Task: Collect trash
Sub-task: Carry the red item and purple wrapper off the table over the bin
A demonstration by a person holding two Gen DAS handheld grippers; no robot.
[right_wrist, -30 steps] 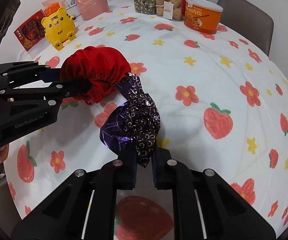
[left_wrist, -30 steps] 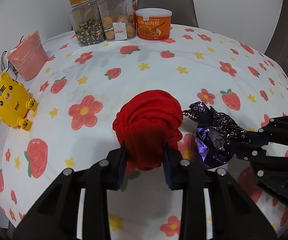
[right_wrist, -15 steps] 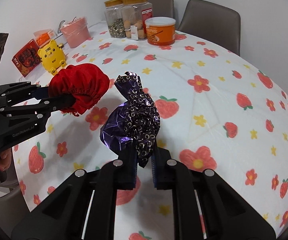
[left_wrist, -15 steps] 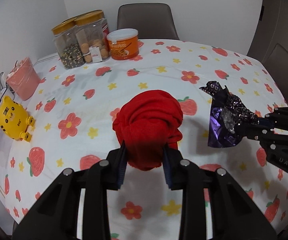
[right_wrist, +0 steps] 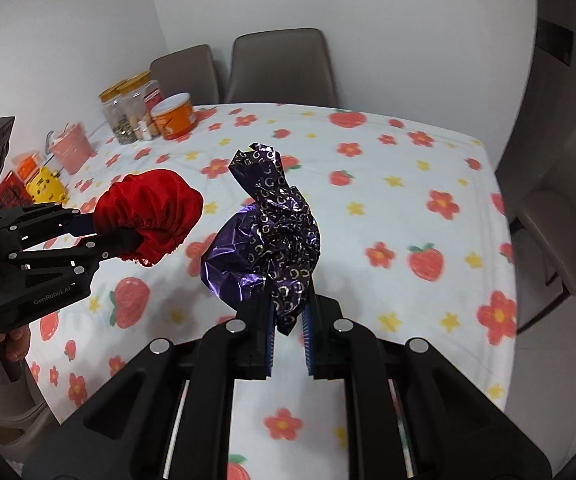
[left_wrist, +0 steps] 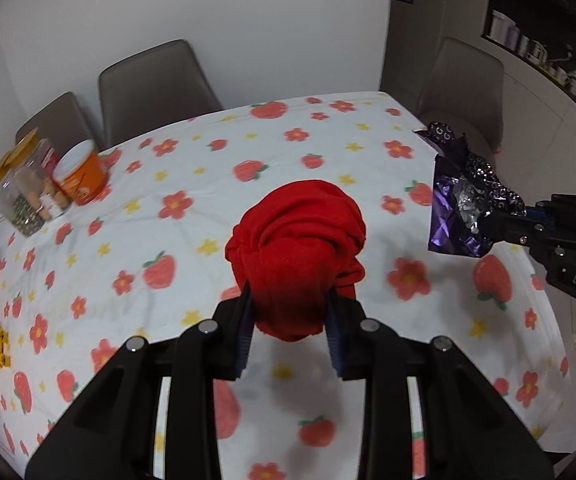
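1. Our left gripper (left_wrist: 290, 320) points forward and down, its two jaws clamped against the sides of a red cloth bundle (left_wrist: 298, 248) held clear of the table.
2. Our right gripper (right_wrist: 290, 320) points forward and down too, jaws pinched nearly together on a crumpled purple wrapper (right_wrist: 271, 232).
3. Each gripper shows in the other's view, side by side and apart, not touching.
4. Fingers (right_wrist: 15, 344) of our left hand wrap the left gripper's handle.

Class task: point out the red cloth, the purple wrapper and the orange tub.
Red cloth (left_wrist: 300, 236), left wrist view, on its bunched top.
Purple wrapper (right_wrist: 275, 232), right wrist view, on its crumpled middle.
Orange tub (right_wrist: 175, 120), right wrist view, on its side wall.
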